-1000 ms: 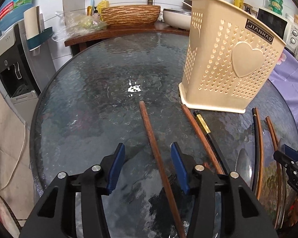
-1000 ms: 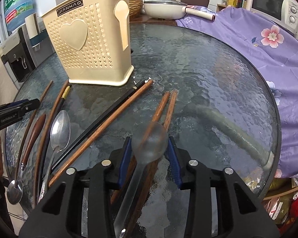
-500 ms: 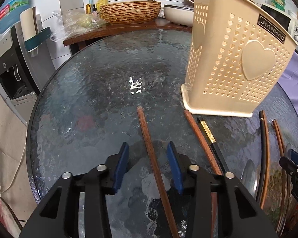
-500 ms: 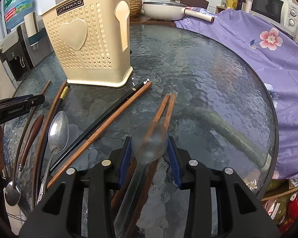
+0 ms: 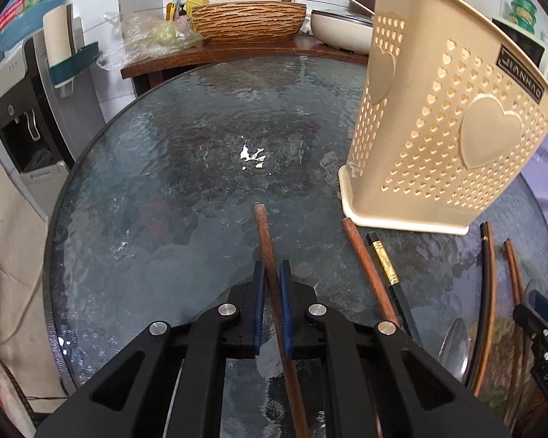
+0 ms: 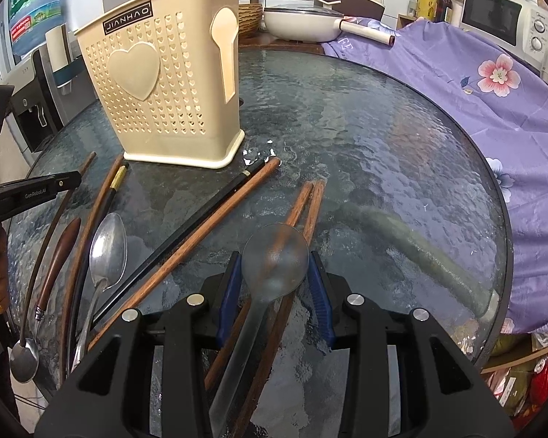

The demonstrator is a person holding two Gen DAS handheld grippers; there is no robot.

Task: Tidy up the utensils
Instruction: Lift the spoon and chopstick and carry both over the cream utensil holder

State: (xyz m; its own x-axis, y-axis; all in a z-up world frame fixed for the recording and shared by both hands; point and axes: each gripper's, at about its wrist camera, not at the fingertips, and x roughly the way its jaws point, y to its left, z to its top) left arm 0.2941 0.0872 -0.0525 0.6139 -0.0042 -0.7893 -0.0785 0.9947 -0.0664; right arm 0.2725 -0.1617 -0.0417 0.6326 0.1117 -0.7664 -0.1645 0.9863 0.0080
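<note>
Textured glass table (image 5: 157,219) fills your kitchen view. Your left gripper (image 5: 270,273) is clamped on a wooden chopstick (image 5: 265,233) pointing straight ahead; your right gripper (image 6: 275,268) grips a translucent spoon (image 6: 274,255), bowl forward.

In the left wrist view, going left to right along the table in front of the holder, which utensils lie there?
Wooden chopstick clamped in the left gripper → brown chopstick → black chopstick with a gold band → dark curved chopstick → thin brown chopstick.
</note>
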